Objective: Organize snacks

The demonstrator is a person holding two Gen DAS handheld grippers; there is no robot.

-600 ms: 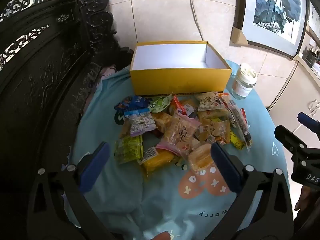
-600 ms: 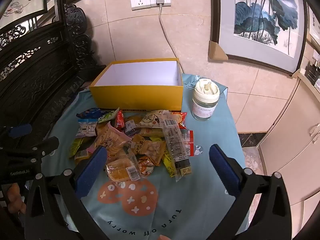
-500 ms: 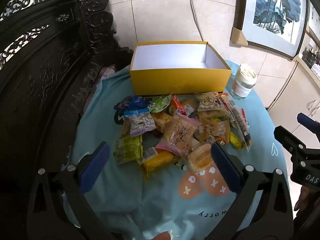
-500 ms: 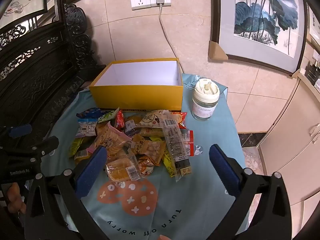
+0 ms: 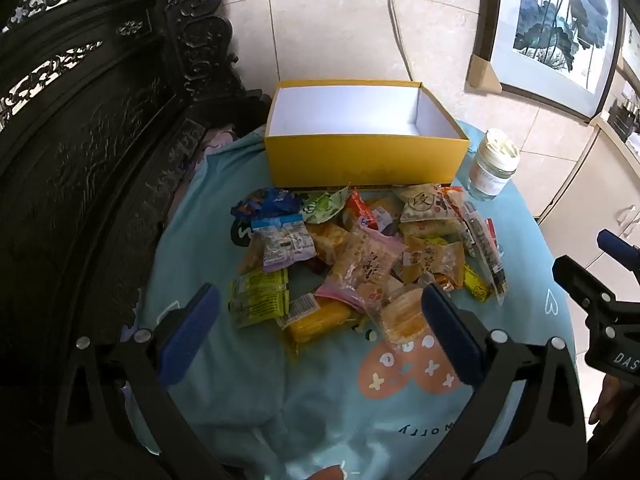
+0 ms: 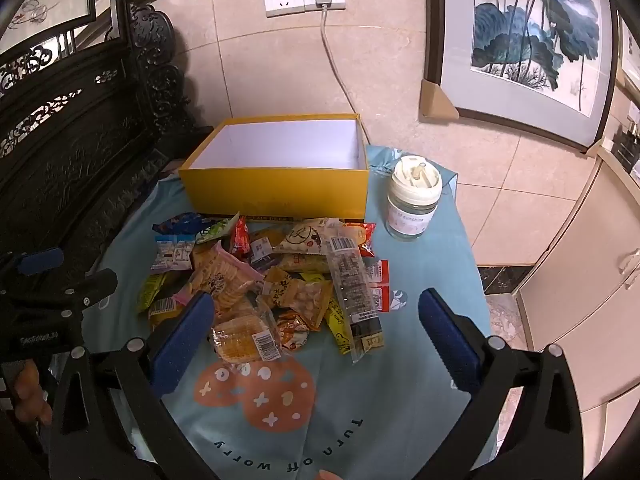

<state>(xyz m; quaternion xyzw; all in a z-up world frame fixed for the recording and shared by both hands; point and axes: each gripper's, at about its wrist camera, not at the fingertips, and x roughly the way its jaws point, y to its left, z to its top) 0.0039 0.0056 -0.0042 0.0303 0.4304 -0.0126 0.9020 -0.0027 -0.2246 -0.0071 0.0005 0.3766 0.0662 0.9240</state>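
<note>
Both cameras sit high at the near edge of the table [image 5: 248,364], tilted down and facing the back wall. The left view looks from the left side, close to the dark carved screen [image 5: 80,160], past its own left tool [image 5: 316,324]. The right view looks from further right, past the right tool [image 6: 316,328], and takes in more floor and cabinets [image 6: 580,280]. Both share the snacks [image 5: 360,256], the box [image 5: 364,156] and the jar [image 5: 494,168], all near. Each view catches the other tool at its edge.
</note>
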